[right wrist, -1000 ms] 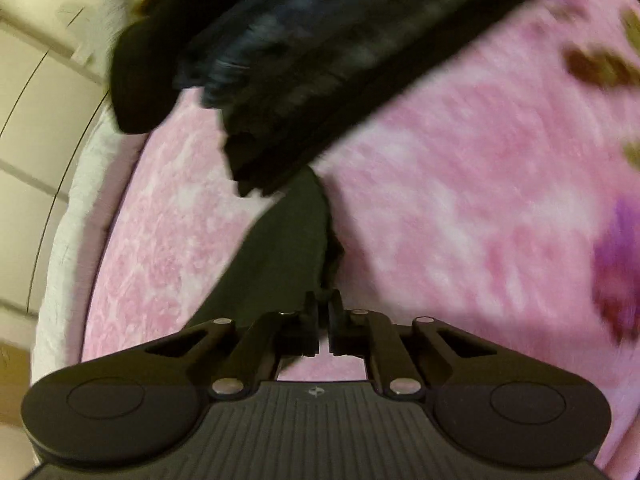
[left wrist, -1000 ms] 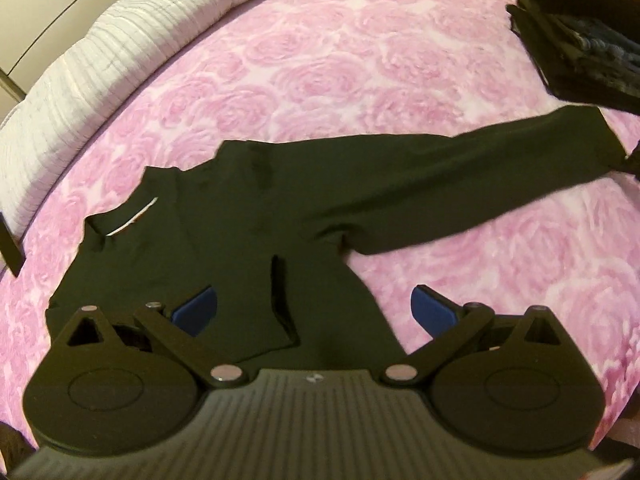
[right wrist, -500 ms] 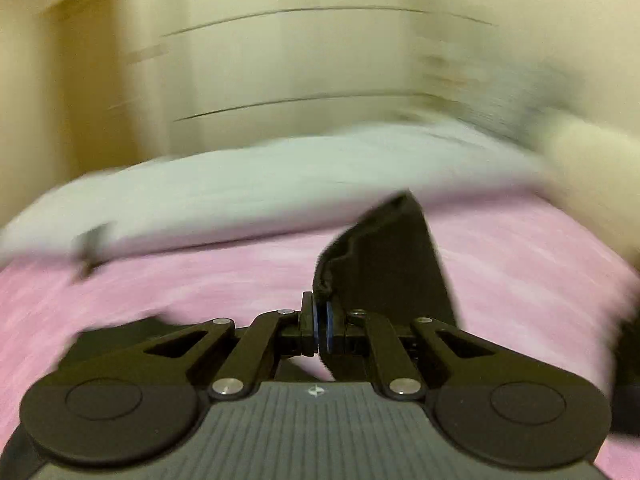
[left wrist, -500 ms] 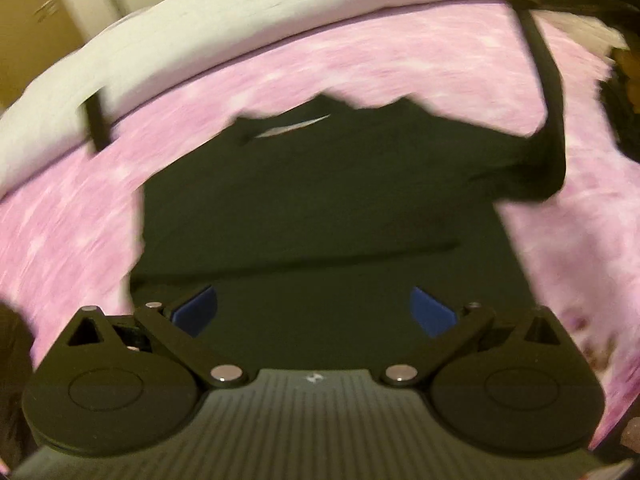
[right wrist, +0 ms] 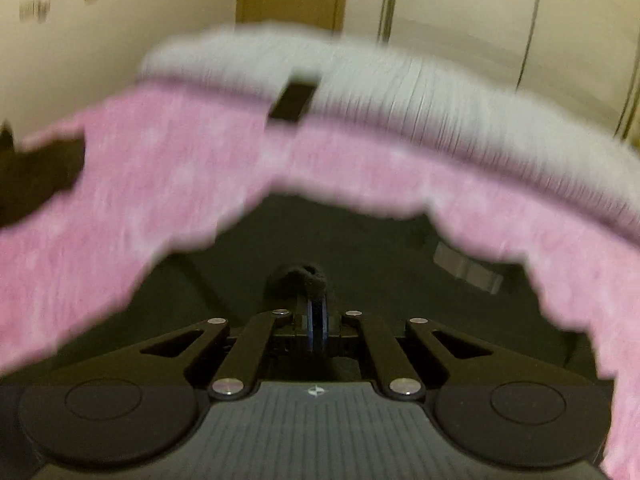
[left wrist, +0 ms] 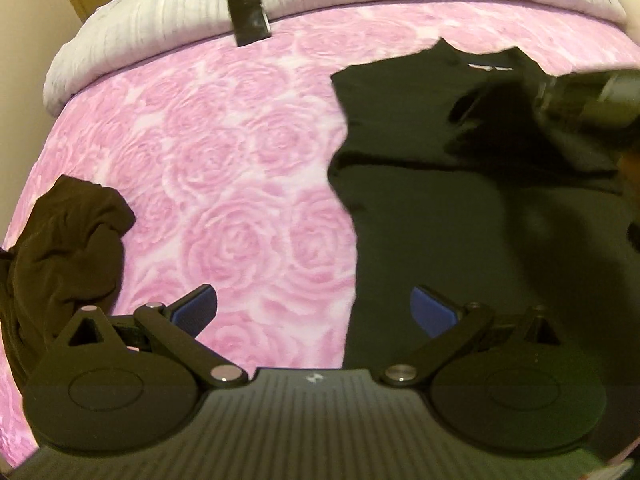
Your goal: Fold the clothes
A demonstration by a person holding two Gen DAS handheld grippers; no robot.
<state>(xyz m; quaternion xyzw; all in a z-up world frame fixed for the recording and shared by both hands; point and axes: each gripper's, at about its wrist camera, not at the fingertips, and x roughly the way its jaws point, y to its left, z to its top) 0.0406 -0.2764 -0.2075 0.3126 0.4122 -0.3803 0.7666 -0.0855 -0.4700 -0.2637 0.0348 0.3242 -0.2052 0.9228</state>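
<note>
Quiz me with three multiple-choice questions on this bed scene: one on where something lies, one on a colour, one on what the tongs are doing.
1. Where does the crumpled brown garment lie in the left view?
A. left of the black top
B. on the white blanket
C. on the black top

2. What colour is the bedspread?
A. blue
B. pink
C. green

3. How are the right tongs?
A. wide open
B. shut on black cloth
C. shut on nothing

Answers: 1 A, pink cover separates it from the black top. 2 B, pink roses. 3 B, a cloth fold sticks out between the pads.
</note>
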